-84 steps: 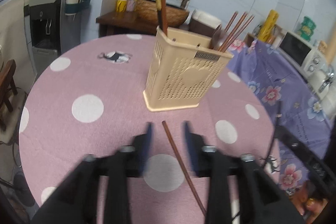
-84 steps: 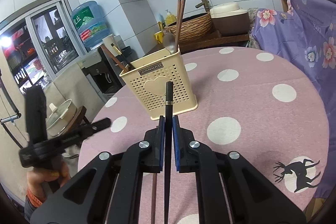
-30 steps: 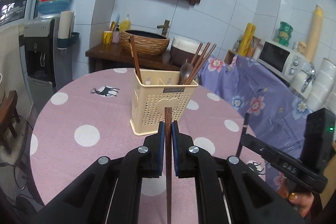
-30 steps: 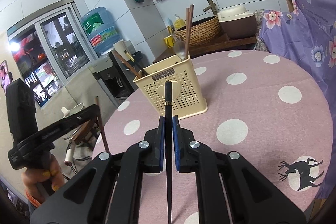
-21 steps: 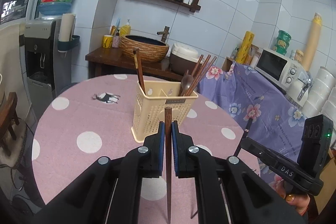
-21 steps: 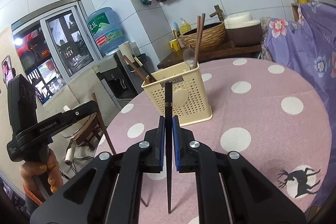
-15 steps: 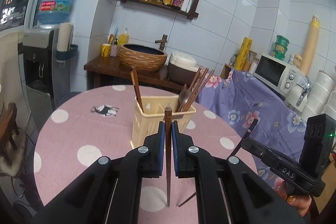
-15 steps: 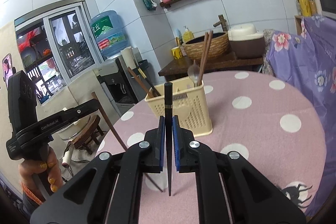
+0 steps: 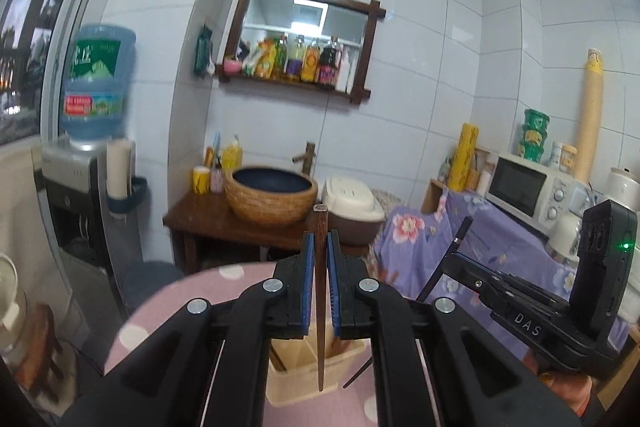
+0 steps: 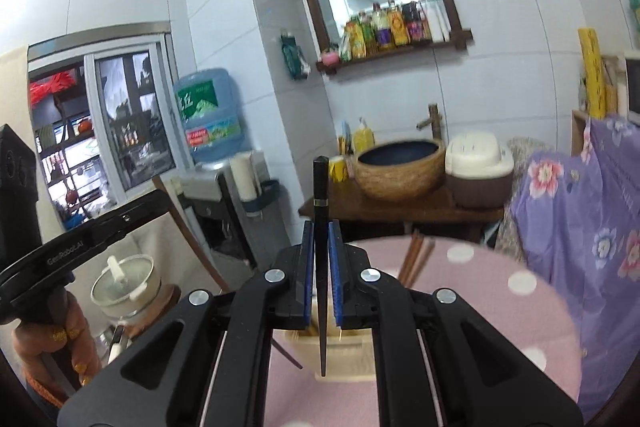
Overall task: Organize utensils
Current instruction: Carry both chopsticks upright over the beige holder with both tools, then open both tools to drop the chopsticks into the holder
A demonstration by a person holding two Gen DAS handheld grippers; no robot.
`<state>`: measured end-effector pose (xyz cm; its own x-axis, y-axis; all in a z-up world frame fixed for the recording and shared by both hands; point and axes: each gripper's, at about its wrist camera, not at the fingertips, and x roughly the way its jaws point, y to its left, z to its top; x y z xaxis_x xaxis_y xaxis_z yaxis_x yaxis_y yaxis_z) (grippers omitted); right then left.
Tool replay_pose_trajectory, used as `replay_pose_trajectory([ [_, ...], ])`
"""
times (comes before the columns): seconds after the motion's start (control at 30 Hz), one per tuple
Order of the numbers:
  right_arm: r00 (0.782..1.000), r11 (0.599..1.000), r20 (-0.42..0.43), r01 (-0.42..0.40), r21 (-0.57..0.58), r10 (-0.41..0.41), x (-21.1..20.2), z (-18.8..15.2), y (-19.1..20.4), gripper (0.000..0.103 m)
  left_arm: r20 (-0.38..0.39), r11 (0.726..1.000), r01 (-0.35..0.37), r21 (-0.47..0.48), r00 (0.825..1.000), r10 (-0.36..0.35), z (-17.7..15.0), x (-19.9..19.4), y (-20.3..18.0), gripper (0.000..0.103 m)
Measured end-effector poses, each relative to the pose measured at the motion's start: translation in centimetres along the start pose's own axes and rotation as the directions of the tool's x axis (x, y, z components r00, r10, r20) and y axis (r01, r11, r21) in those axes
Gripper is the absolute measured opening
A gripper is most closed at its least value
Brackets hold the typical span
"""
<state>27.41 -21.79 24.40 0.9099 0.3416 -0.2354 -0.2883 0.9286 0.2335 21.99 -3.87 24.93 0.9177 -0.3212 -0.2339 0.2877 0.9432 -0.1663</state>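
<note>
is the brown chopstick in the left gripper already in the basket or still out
Still out. The left gripper is shut on the brown chopstick, its lower tip hanging outside the cream basket.

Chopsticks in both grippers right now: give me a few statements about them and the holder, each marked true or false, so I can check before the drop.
1. The left gripper is shut on a brown chopstick. True.
2. The right gripper is open and holds nothing. False: it is shut on a black chopstick.
3. Both chopsticks hang tip down above the cream utensil holder. True.
4. The black chopstick has a thin metal band near its upper end. True.
5. The holder stands on a bare wooden table. False: it stands on a pink polka-dot tablecloth.
6. The holder has nothing in it. False: brown chopsticks already stick out of it.
</note>
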Motion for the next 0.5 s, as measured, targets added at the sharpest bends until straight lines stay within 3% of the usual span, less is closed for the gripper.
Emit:
replay_pose_trajectory([
  [0.1,0.998,0.999,0.037,0.045,-0.025,-0.044,1.7,1.3,0.5,0.008,0.041,0.998,-0.053,0.024,0.998,0.052,1.5,1.1,-0.5,0.008],
  [0.2,0.995,0.995,0.042,0.087,-0.045,-0.085,3.9,0.2,0.5,0.008,0.028,0.997,-0.077,0.014,0.997,0.077,0.9,3.2,-0.1,0.008],
  [0.5,0.986,0.991,-0.102,0.13,-0.032,-0.133,9.5,-8.1,-1.9,0.008,-0.132,0.993,-0.119,0.003,0.984,0.119,-7.8,9.1,1.6,0.008],
])
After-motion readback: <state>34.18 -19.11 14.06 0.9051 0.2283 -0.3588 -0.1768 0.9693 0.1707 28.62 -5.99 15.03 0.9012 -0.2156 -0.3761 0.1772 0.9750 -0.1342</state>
